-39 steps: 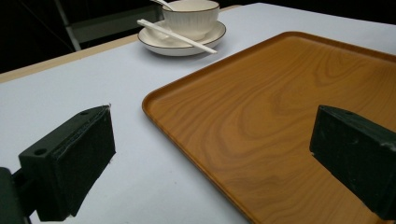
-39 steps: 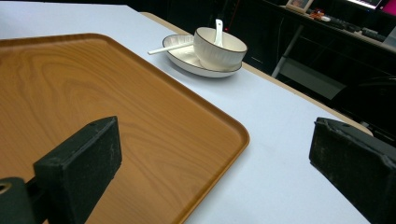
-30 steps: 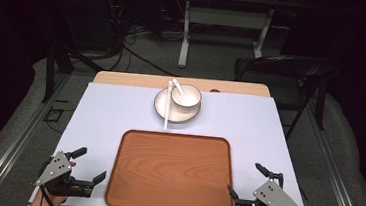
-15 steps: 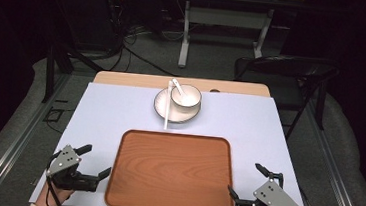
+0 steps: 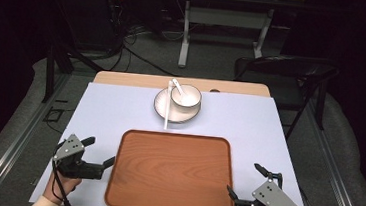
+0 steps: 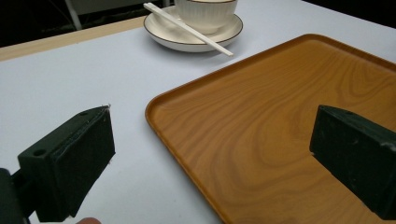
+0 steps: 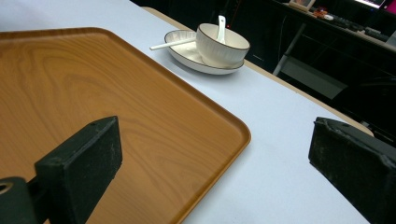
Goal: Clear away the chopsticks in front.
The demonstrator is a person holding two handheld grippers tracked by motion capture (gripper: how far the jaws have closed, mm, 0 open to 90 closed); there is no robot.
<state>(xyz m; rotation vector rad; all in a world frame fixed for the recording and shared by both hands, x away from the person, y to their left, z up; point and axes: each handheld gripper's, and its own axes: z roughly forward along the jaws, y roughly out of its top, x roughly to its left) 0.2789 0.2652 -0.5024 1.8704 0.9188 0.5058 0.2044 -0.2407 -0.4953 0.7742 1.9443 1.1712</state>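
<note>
**At the near corners of the tray: set both claws before you lift**

At the left near corner, your left claw [image 5: 100,152] stands wide apart and holds nothing; in the left gripper view one jaw sits over the desk [image 5: 120,108] and the other over the wooden tray [image 5: 172,168], so the tray's left rim runs between them. Ease it down until the rim lies fully between the pads, then close squarely, not on the rounded corner.

At the right near corner, your right claw [image 5: 245,180] is likewise spread apart and empty. In the right gripper view its jaws straddle the tray's right edge, one above the wood, one above the desk. Match its height and depth to the left one before closing, so the tray comes up level, I judge.

The tray lies flat on the near half of the desk, bare, between your two claws. Beyond its far edge, close to it but apart, stands a plate [image 5: 163,106] with a bowl [image 5: 186,96] on it. A spoon [image 7: 220,24] leans inside the bowl, and a pale stick [image 5: 167,110], perhaps chopsticks, rests across the plate's rim and points toward the tray.

Count: two claws, one tray, one plate, one bowl, one spoon. Whether the pale stick is one piece or a pair, I cannot tell.
</note>
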